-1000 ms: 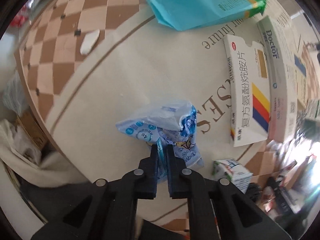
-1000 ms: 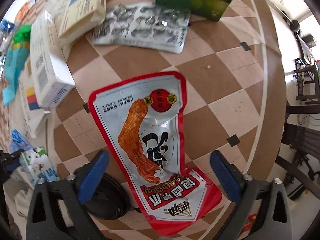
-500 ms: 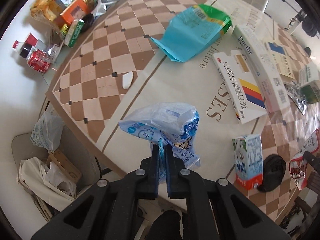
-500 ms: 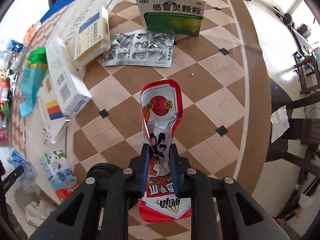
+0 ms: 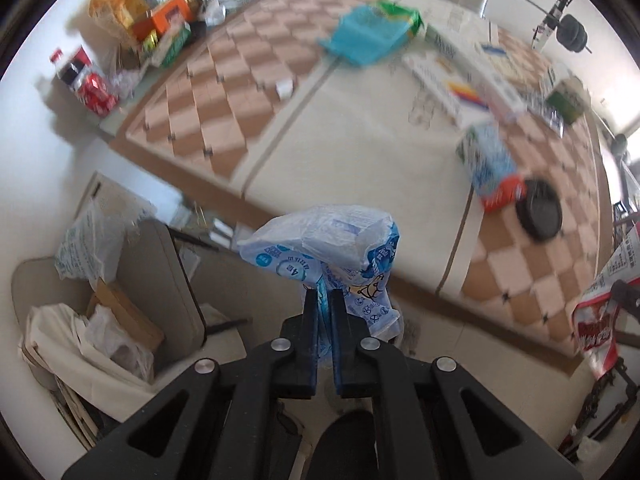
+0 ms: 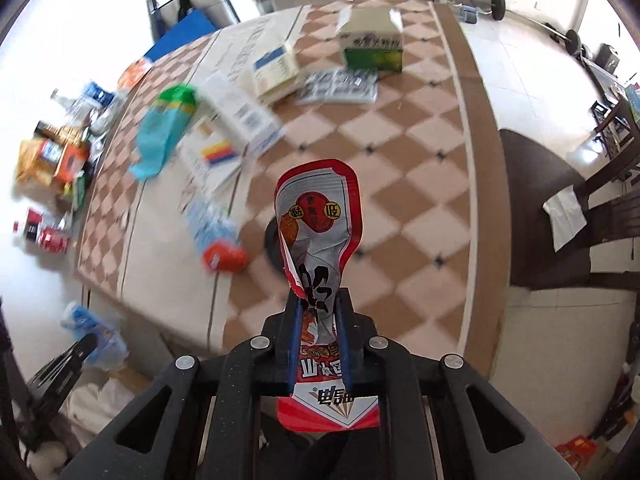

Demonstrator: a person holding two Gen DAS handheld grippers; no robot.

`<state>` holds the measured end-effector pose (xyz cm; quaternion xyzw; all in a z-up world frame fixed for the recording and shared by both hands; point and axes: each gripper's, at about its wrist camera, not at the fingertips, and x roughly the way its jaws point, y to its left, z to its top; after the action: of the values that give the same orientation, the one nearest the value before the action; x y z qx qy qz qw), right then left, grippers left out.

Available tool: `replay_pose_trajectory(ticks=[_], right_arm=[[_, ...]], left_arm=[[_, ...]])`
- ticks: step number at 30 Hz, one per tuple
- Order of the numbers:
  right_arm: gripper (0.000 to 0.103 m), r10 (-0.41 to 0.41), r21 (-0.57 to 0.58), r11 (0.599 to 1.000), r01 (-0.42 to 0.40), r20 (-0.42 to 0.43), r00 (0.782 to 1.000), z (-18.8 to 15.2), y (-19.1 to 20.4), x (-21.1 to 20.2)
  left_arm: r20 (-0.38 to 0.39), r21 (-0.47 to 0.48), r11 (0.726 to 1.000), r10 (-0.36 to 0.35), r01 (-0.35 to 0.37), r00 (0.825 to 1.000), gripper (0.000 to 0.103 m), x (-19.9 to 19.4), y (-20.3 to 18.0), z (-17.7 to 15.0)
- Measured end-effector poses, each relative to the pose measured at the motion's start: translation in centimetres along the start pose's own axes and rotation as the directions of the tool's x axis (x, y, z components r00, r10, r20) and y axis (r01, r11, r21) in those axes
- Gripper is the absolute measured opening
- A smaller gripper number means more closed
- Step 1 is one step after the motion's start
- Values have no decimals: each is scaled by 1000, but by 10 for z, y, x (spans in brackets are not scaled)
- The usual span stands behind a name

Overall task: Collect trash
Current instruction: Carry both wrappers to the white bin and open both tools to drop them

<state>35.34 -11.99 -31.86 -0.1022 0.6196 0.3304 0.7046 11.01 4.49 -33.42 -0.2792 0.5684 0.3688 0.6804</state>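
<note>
**Inspector:** Grippers first. State of each?

**Assistant:** Left gripper [image 5: 323, 300] is clamped on a crumpled blue-and-white plastic wrapper [image 5: 326, 248], held off the table's [image 5: 360, 148] near edge. Right gripper [image 6: 318, 310] is clamped on a red snack pouch [image 6: 318, 220], above the checkered top.

**Inspector:** Containers?

**Assistant:** Floor bin [image 5: 160, 280] at eight o'clock of the left view holds white bags and cardboard.
</note>
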Motion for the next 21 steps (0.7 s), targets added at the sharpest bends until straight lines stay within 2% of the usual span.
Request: replay_pose_trajectory(ticks=[5, 9, 12, 15, 17, 21], right_arm=[[17, 18, -65, 997, -28, -153, 988, -87, 22, 41], [16, 5, -131, 991, -42, -271, 963, -146, 31, 109], [16, -4, -154, 987, -48, -320, 948, -181, 28, 171], [16, -5, -151, 987, -51, -351, 936, -209, 19, 239], [16, -18, -159, 987, -40, -351, 936, -221, 14, 281], [16, -12, -121, 992, -35, -367, 930, -231, -6, 355]], left_arm=[[-145, -3, 1000, -22, 22, 989, 3, 63, 8, -52], [-236, -18, 999, -36, 32, 971, 3, 132, 16, -80], [-292, -46, 998, -64, 53, 954, 3, 193, 22, -96], [-339, -76, 995, -91, 69, 936, 3, 255, 25, -104], [-375, -104, 990, -127, 95, 918, 3, 296, 27, -108], [-411, -148, 978, -195, 146, 890, 3, 359, 23, -111]])
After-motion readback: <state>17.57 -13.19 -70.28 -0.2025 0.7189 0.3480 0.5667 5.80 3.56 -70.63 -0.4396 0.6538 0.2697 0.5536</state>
